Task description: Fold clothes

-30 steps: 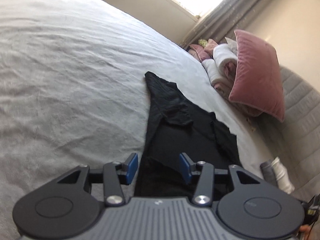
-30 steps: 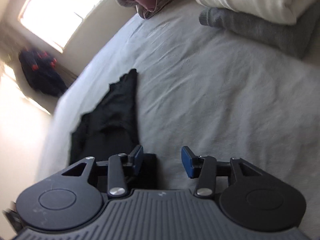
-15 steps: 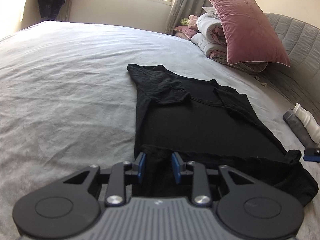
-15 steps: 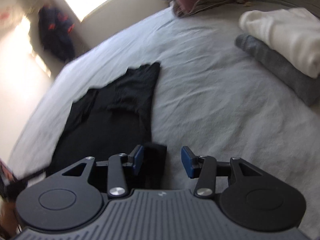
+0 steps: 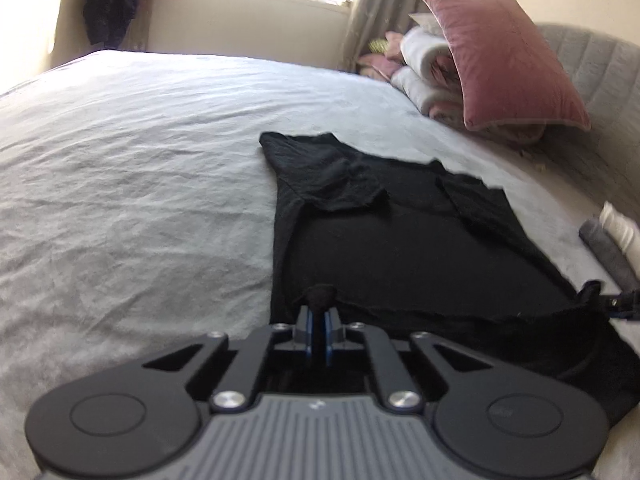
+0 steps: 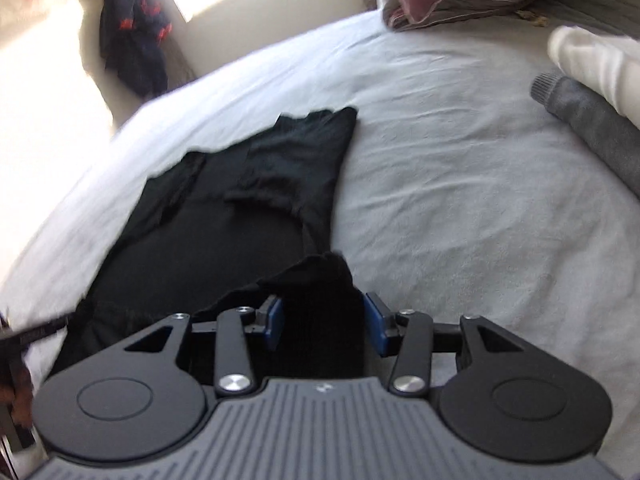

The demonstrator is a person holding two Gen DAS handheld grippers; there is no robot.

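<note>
Here the left gripper (image 5: 317,330) pinches the black shirt's (image 5: 400,248) hem; right gripper (image 6: 323,322) gapes around its corner.

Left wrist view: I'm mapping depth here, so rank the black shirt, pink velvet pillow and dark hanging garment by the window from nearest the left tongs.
1. Black shirt, pinched in the left tongs.
2. Pink velvet pillow, far right.
3. Dark hanging garment, far left.

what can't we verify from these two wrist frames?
- Right gripper: fingers apart around the black shirt hem; pad contact hidden by cloth.
- Hem nearest the cameras: covered by both gripper bodies.
- Folded white and grey items: cut off by the right wrist view's edge.
</note>
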